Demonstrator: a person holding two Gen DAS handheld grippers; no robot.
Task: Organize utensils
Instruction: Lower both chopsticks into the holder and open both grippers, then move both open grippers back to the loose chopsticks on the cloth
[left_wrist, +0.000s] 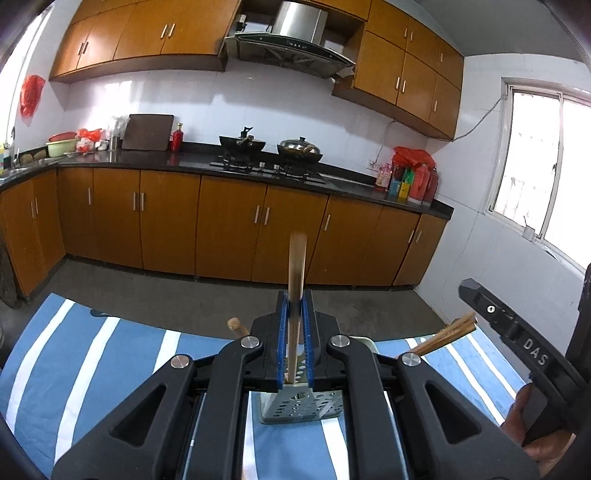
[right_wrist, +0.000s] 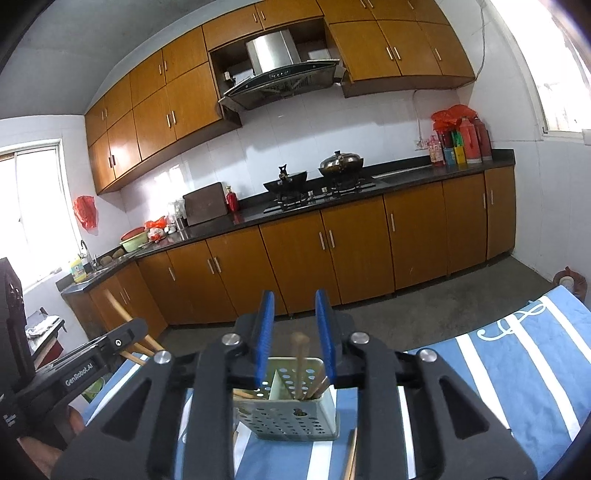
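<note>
My left gripper (left_wrist: 294, 306) is shut on a wooden utensil handle (left_wrist: 296, 266) that stands upright, its lower end down in the pale perforated utensil holder (left_wrist: 301, 406). Wooden chopsticks (left_wrist: 448, 334) lean out of the holder to the right. In the right wrist view the same holder (right_wrist: 291, 417) stands on the blue striped cloth (right_wrist: 517, 369), with chopsticks (right_wrist: 317, 386) and a round-ended wooden stick (right_wrist: 300, 354) inside. My right gripper (right_wrist: 294, 325) is open above the holder, jaws apart with nothing between them.
The other gripper's black body shows at the right edge of the left wrist view (left_wrist: 517, 332) and at the left of the right wrist view (right_wrist: 85, 369). A loose chopstick (right_wrist: 351, 458) lies on the cloth by the holder. Kitchen cabinets (left_wrist: 229, 225) stand beyond the floor.
</note>
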